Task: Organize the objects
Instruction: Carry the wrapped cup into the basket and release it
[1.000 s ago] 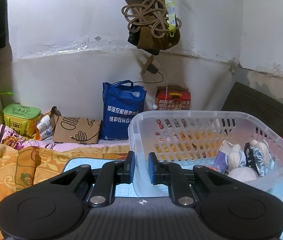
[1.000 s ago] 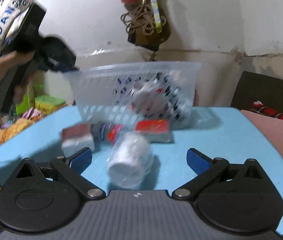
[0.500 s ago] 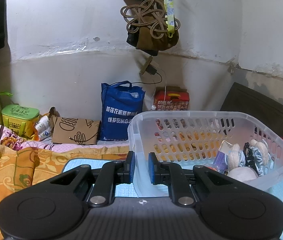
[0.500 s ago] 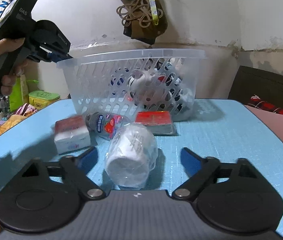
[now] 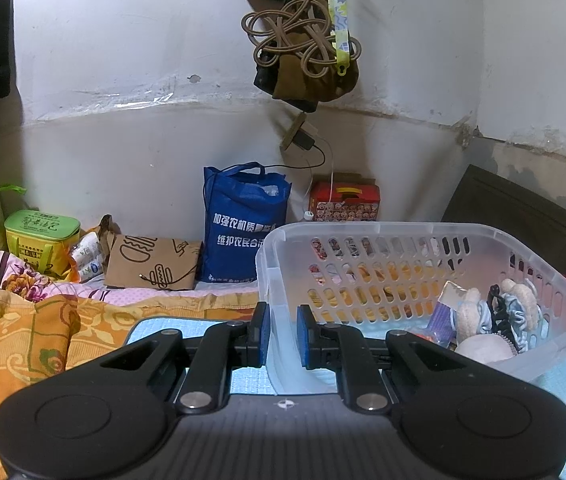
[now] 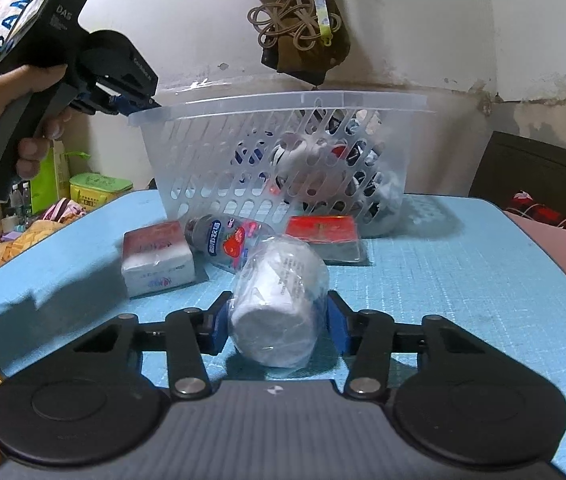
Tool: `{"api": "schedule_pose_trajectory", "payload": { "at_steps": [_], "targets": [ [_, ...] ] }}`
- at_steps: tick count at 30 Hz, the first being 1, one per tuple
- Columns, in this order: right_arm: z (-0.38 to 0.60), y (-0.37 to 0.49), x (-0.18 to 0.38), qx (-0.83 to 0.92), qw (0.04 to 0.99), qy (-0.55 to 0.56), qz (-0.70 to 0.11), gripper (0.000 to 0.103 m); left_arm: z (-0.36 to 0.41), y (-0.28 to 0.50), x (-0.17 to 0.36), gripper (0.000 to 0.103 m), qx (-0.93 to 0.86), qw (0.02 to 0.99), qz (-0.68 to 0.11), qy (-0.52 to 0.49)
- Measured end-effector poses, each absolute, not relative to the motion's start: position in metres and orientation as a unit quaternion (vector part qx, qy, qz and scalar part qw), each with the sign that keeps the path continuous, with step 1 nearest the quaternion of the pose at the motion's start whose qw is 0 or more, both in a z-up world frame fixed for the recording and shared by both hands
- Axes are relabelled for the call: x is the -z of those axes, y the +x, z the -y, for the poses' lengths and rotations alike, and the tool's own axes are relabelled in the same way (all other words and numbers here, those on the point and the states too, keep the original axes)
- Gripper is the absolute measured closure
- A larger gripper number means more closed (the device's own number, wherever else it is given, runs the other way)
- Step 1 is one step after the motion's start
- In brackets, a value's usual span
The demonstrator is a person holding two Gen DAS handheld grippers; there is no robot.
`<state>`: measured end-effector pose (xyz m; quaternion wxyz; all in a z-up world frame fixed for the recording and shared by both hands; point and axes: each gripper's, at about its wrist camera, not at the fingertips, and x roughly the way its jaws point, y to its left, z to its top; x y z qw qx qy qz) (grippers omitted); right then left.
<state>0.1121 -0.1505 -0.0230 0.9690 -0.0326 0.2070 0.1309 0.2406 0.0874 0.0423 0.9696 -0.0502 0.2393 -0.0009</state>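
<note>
Clearly the work is split between the two hands. The left gripper (image 5: pixel 283 336) is clamped on the corner wall of the basket (image 5: pixel 403 230), its blue pads pinched together over the thin plastic just below the rim, most likely to keep the light basket from sliding or tipping while things go in. The right gripper (image 6: pixel 279 322) has just been closing, and its pads now sit against both sides of a roll of tissue (image 6: pixel 279 292) lying on its side on the blue table (image 6: pixel 483 280), near its front edge; the grip looks made, though the roll has not left the surface.

The roll is a soft white cylinder in crinkly clear wrap, so it should give a little under the pads. The basket is translucent, thin-walled and slotted, already holding fluffy hair ties and other small items. Just in front of it lie a small bottle (image 6: pixel 229 242) with a strawberry label, a brick-shaped tissue pack (image 6: pixel 157 258) in film, and a flat red packet (image 6: pixel 323 234), all waiting their turn, by the look of it.
</note>
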Motion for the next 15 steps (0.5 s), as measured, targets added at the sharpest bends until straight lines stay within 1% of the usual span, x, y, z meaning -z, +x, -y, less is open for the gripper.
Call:
{"api": "schedule_pose_trajectory", "payload": {
  "at_steps": [15],
  "targets": [
    [0.166,0.105,-0.003,-0.14,0.975,-0.025,-0.172,0.051,-0.087,0.24,-0.042,0.086,0.001,0.97,-0.239,-0.049]
  ]
}}
